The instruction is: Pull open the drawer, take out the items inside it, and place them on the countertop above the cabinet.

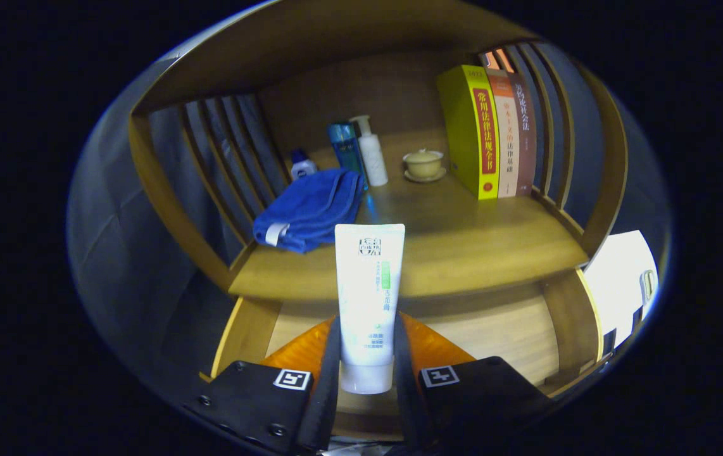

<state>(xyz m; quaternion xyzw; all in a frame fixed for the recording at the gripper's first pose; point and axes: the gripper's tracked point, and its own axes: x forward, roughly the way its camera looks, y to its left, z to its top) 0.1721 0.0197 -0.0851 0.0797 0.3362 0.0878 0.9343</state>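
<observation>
Tube (368, 304) of white plastic stands upright between the fingers (366, 380), its long axis vertical, the cap end down and the flat crimped end up. Its printed face turns toward the camera: a dark square logo near the top, a green band below it, and lines of small characters further down — too small to read. The fingers are drawn in to a narrow gap and both black pads press on the tube's lower part, one on each side, with orange wedges behind them and a square black-and-white marker on each finger body.

Beyond the tube lies the wooden surface (463, 247) of the cabinet, with slatted side rails and a wooden top over it. The tube's upper end shows in front of that surface's front edge; whether its cap touches anything below I cannot tell. On the surface, left of the tube and near it, sits a folded blue towel (308, 209) with a white tag. Further back stand a small white bottle with a blue cap (302, 166), a blue bottle (344, 147) and a white pump bottle (371, 152) — close together. A lidded cup on a saucer (423, 164) sits beside three upright books (494, 130), yellow, orange and brown, with Chinese titles on their spines.
</observation>
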